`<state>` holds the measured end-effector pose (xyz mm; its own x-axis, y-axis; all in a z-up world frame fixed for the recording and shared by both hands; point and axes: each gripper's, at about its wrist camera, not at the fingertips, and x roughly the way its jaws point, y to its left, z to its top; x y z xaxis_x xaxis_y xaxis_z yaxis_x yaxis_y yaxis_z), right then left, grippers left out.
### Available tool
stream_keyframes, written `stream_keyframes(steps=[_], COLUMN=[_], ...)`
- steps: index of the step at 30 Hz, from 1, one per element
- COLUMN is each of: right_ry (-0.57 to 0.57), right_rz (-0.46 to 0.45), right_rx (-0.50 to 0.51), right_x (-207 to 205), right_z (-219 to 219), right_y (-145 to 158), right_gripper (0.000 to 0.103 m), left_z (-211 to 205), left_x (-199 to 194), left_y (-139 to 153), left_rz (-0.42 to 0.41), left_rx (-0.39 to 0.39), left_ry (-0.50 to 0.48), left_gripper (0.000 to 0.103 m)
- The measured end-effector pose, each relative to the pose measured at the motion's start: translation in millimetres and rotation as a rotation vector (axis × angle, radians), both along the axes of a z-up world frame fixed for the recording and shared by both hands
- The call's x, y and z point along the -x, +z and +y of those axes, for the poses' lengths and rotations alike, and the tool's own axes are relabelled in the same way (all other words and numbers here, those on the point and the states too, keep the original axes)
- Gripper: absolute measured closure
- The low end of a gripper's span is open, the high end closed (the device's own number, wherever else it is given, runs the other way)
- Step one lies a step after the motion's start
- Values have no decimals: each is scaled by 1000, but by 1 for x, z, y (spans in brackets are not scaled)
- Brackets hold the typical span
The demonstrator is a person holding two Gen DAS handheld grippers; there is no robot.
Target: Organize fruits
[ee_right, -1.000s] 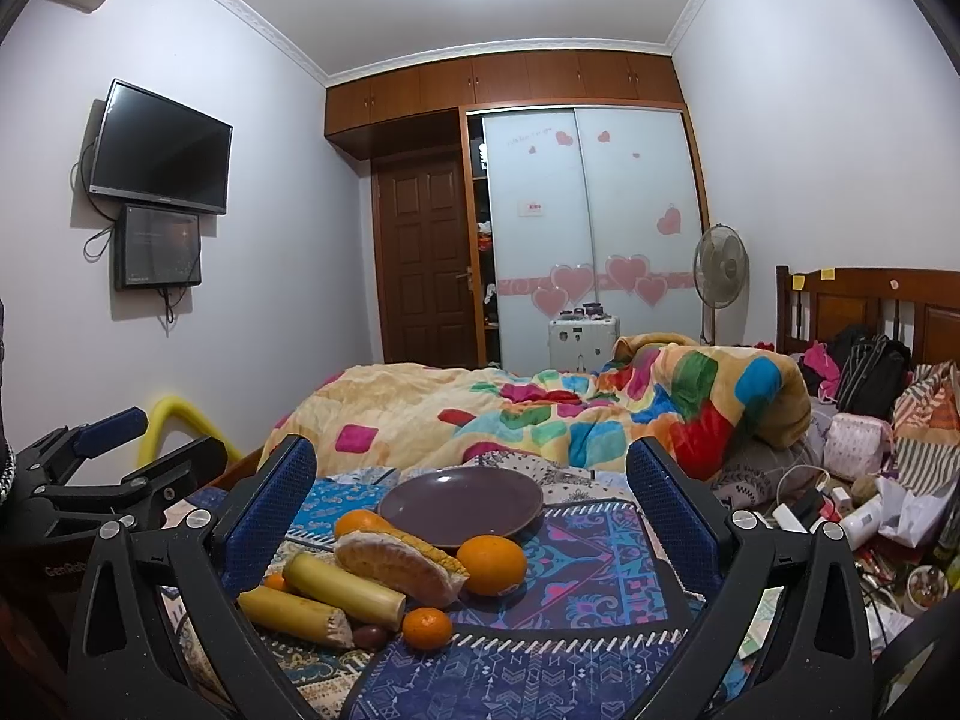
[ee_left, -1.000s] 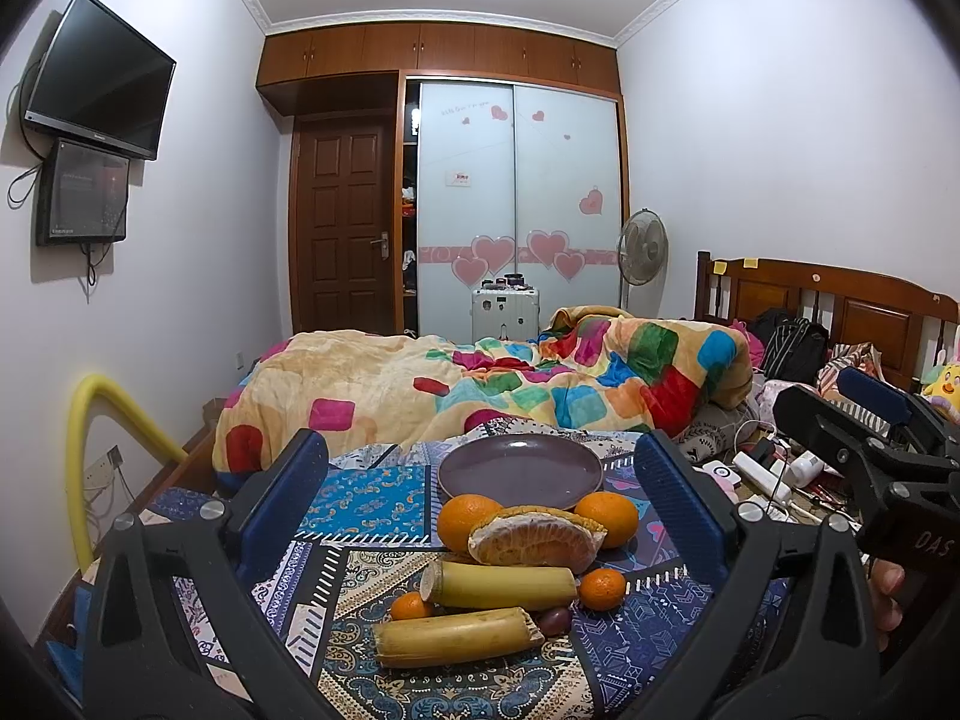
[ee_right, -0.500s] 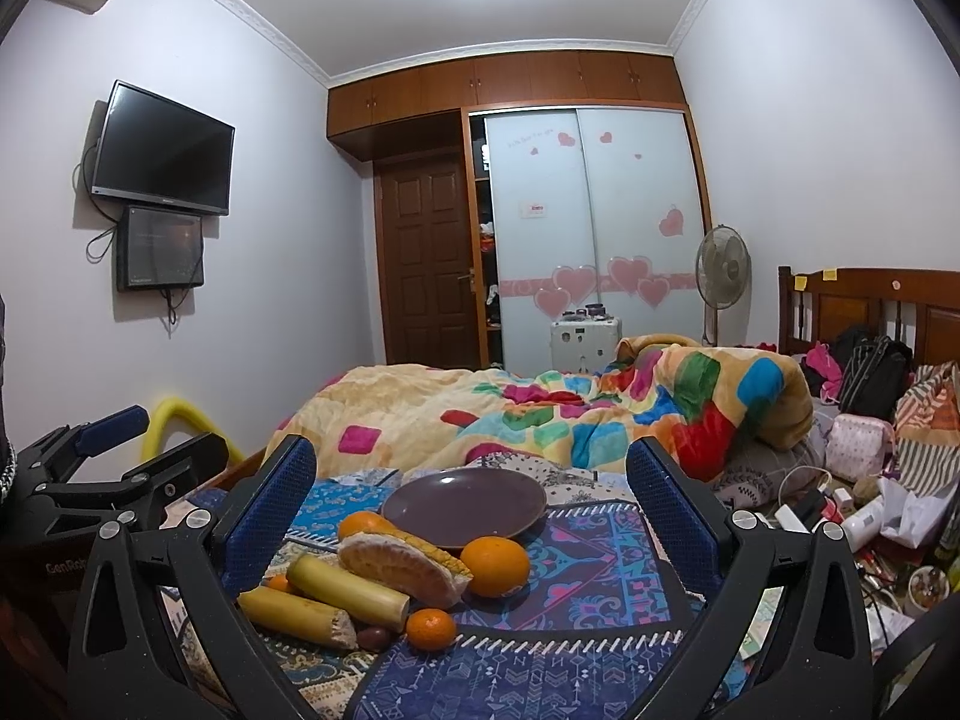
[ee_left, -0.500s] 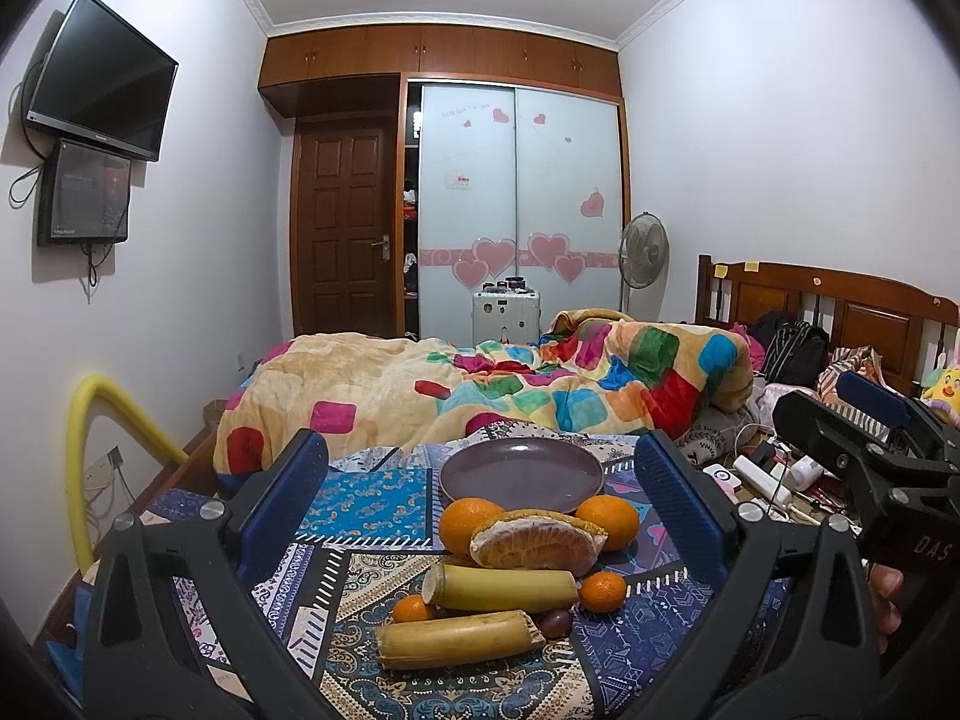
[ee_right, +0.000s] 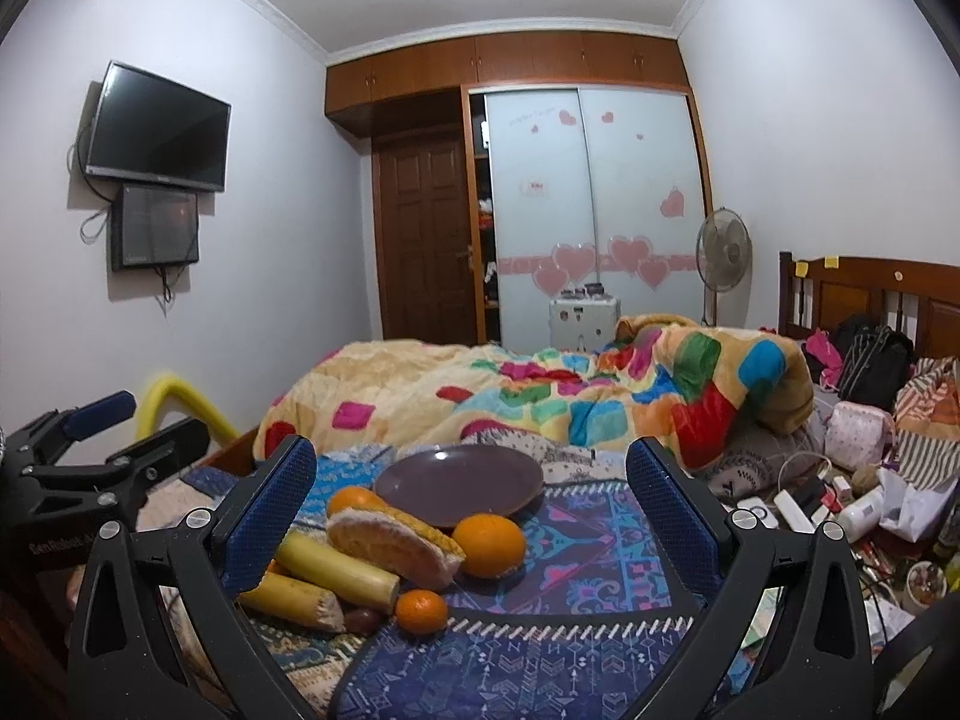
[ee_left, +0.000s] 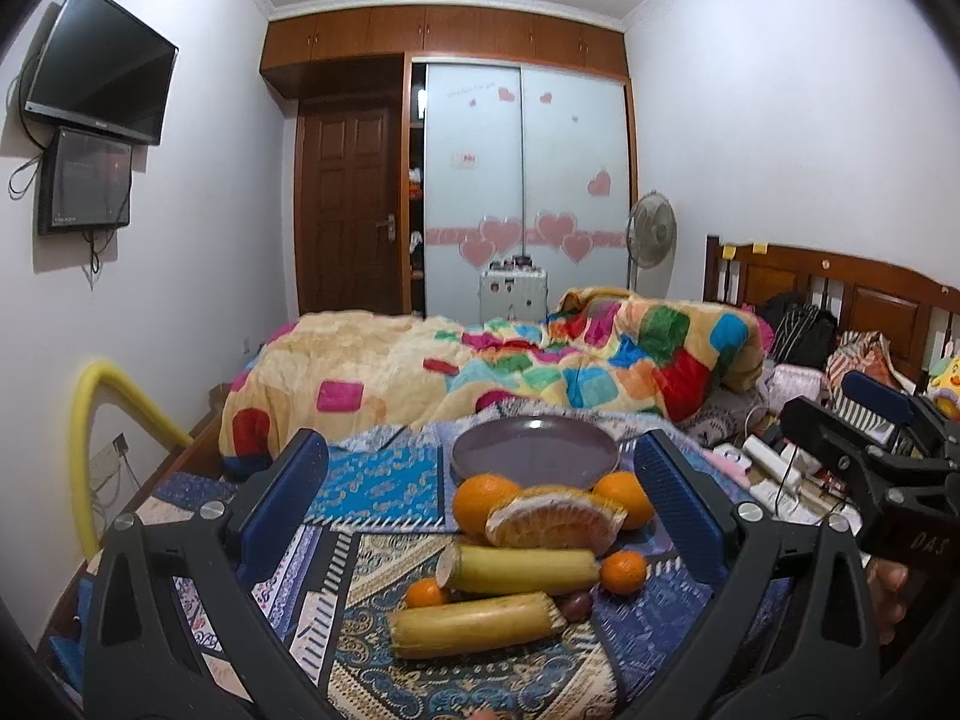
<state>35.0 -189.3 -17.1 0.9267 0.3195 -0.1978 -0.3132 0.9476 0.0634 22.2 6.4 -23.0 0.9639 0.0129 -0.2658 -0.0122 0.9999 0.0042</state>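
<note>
Hovering with jaws spread and empty, both grippers, left [ee_left: 480, 507] and right [ee_right: 471, 501], face the fruit pile [ee_left: 528, 546] before the plate [ee_left: 534, 456].

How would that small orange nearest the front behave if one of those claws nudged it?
The small orange looks round and smooth, so it would probably roll rather than slide. It sits free on the patterned cloth, which seems soft and might slow it. Its firm-looking peel suggests an open right gripper could pinch it without damage.
</note>
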Motion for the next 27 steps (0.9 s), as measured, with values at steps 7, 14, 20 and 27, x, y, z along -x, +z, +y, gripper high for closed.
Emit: stream_keyframes(steps=[7, 14, 20, 27], right_ry=[4, 45, 83, 137], right_rz=[85, 209, 308, 385], right_rx=[76, 128, 154, 145], right_x=[-13, -29, -44, -62], right_z=[1, 8, 17, 29], right_y=[-26, -59, -85, -102], right_gripper=[0, 0, 4, 25], left_z=[22, 42, 50, 43], left_x=[-23, -40, -54, -66], left_y=[-40, -77, -100, -111], left_rz=[164, 293, 367, 391], left_rx=[-20, -1, 27, 35], left_ry=[23, 27, -8, -74], left_gripper=[0, 0, 0, 0])
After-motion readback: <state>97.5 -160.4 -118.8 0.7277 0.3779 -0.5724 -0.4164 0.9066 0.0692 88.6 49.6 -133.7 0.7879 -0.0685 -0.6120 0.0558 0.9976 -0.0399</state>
